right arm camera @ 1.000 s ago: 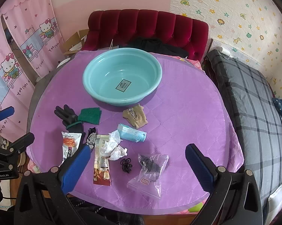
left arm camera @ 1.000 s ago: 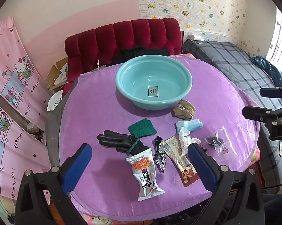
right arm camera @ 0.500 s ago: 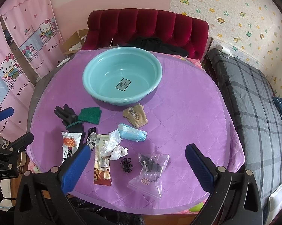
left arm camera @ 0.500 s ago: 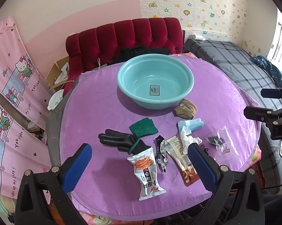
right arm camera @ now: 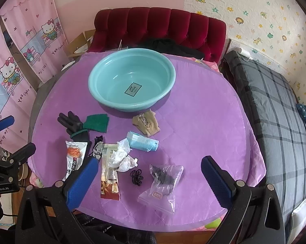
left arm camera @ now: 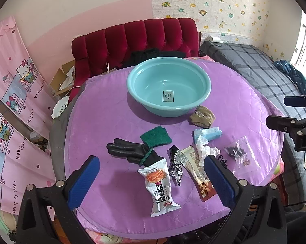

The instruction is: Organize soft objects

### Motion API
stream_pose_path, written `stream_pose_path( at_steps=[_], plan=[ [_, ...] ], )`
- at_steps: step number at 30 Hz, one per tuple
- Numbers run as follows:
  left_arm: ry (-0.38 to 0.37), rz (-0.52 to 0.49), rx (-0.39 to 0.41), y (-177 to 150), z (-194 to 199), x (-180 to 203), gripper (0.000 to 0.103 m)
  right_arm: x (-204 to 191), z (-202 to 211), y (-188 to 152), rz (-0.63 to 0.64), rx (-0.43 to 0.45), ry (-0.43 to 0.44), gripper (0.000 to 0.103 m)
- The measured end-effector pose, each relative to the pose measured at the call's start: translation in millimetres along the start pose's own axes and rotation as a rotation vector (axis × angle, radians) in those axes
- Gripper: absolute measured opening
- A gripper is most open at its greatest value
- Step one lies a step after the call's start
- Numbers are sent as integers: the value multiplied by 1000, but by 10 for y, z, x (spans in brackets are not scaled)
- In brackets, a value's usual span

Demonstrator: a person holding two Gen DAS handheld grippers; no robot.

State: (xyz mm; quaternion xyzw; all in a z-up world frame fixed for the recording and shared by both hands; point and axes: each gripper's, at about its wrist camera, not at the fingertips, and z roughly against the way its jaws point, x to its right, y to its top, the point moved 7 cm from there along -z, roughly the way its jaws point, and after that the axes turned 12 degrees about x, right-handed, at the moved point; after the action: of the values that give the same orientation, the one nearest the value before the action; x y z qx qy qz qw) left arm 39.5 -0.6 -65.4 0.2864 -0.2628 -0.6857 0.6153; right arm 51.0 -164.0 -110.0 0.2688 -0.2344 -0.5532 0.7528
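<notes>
Hovering over near edge of round table w/ purple quilted cover (left arm camera: 104, 122) (right arm camera: 203, 122), both tools held above it, touching nothing. Left gripper (left arm camera: 151, 180) spread wide, blue pads apart, nothing pinched. Right gripper (right arm camera: 149, 181) likewise spread, gripping nothing.

Sitting at far centre: 1 teal basin (left arm camera: 169, 75) (right arm camera: 132, 67), only a label inside. Lying in front of it, across the near half:
- 1 black glove (left arm camera: 130, 152) (right arm camera: 72, 125), cuff touching the snack pack
- 1 green scrub pad (left arm camera: 156, 137) (right arm camera: 97, 123), overlapping glove cuff
- 1 tan sock bundle (left arm camera: 202, 117) (right arm camera: 146, 122), just beside basin
- 1 blue tissue pack (left arm camera: 208, 133) (right arm camera: 142, 141)
- 1 crumpled white tissue (left arm camera: 204, 151) (right arm camera: 122, 157), lying on the brown sachet
- 1 white snack pack (left arm camera: 160, 187) (right arm camera: 74, 156)
- 1 silver wrapper (left arm camera: 175, 166) (right arm camera: 98, 147)
- 1 brown sachet (left arm camera: 197, 172) (right arm camera: 110, 174)
- 1 clear zip bag (left arm camera: 242, 154) (right arm camera: 163, 185), dark bits inside
- small clump of black hair ties (right arm camera: 136, 177), count unclear

Standing behind table: red tufted sofa (left arm camera: 136, 38) (right arm camera: 159, 26), dark cloth draped on its seat. Running along right: plaid bed (left arm camera: 260, 67) (right arm camera: 274, 105). Hanging at left: pink cartoon curtains (left arm camera: 12, 101) (right arm camera: 20, 46).

Crowding the near row: wrappers and tissue overlapping, left gripper's right pad covering part of sachet in its own view.
</notes>
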Motion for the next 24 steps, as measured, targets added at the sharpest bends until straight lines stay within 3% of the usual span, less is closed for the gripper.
stream_pose_path(
  at_steps=[24],
  plan=[
    [13,-18,-33,-86,-82,-32,103,101,-83,-93,-23,-32,-19,103]
  ],
)
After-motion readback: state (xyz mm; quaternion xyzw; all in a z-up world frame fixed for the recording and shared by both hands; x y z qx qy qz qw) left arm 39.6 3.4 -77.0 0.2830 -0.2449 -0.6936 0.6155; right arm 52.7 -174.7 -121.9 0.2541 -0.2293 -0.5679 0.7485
